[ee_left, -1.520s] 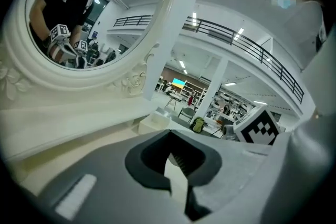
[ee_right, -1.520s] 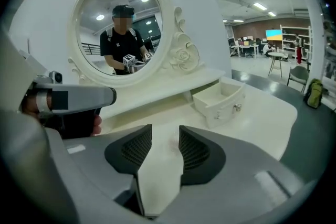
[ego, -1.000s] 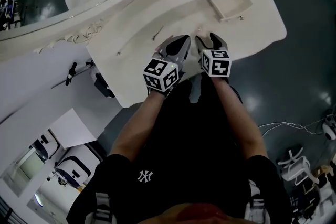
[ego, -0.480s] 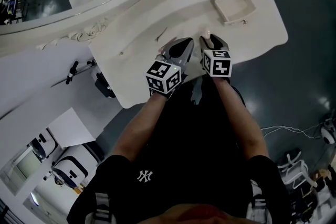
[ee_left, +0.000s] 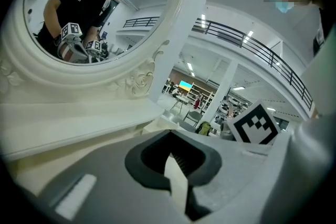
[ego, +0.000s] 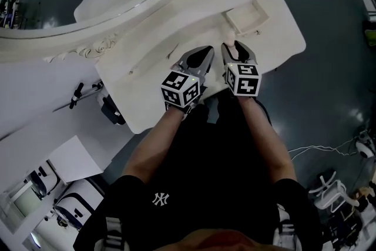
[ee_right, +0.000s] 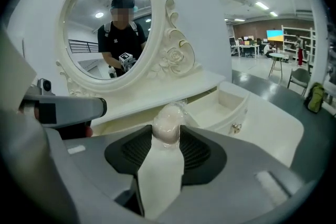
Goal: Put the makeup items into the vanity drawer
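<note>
Since my right gripper is clamped on the thing, I'll start there. Its jaws have just been closing and the pads now press both sides of a pale, rounded makeup sponge in clear wrap, w/ the top bulging out past the tips. I can't confirm it's a sponge, but the shape fits.

Handling, as I judge it:
- Prob. very light and squashy, so it needs little force.
- The wrap looks slick, so it could pop out forward if I squeeze hard.
- Best hold is across the widest part of the body, pads flat on it, not on the loose wrap at the end.
- Not fragile, so a short drop into the drawer should be OK.

My left gripper is closed w/ nothing in it, just beside the right one.

Beyond the sponge and a bit right, the vanity drawer stands pulled out. I see nothing inside it from here. Round it is the white vanity top, and at the back is the oval mirror.
</note>
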{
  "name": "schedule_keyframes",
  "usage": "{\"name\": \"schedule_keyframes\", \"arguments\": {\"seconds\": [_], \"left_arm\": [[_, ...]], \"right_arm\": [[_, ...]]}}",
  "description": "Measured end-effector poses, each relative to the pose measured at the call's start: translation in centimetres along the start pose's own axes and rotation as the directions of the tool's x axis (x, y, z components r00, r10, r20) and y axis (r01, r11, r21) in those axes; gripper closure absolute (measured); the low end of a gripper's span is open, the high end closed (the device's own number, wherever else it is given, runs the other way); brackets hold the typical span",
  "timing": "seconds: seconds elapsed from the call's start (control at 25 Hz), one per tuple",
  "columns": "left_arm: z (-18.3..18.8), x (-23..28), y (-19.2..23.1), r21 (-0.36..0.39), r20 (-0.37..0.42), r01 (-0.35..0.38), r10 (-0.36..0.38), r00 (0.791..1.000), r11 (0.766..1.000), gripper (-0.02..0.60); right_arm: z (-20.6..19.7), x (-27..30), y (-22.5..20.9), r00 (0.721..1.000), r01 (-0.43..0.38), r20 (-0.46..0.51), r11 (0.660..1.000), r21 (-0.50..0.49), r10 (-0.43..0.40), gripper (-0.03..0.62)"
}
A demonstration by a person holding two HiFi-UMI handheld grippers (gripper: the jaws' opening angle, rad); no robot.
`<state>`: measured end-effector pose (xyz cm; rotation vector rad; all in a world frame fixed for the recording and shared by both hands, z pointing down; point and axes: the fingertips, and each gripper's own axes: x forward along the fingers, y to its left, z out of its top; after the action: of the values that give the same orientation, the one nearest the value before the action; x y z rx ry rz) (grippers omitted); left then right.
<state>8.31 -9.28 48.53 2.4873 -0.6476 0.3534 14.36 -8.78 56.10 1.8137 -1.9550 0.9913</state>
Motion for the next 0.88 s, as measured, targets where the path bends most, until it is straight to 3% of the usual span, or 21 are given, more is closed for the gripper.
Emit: {"name": "schedule_keyframes", "arguments": {"seconds": [0.36, 0.88], "left_arm": [[2.8, 2.9, -1.7, 0.029, 0.030, 0.019, -0.019, 0.999, 0.999, 0.581], [3.7, 5.4, -0.6, 0.001, 0.038, -0.040, 0.040, 0.998, 0.999, 0.581]], "right_arm": [[4.1, -0.3, -6.5, 0.997, 0.069, 0.044, 0.997, 0.045, -0.071, 0.401], [5.4, 3.1, -10.0, 0.999, 0.045, -0.014, 0.997, 0.061, -0.045, 0.355]]}}
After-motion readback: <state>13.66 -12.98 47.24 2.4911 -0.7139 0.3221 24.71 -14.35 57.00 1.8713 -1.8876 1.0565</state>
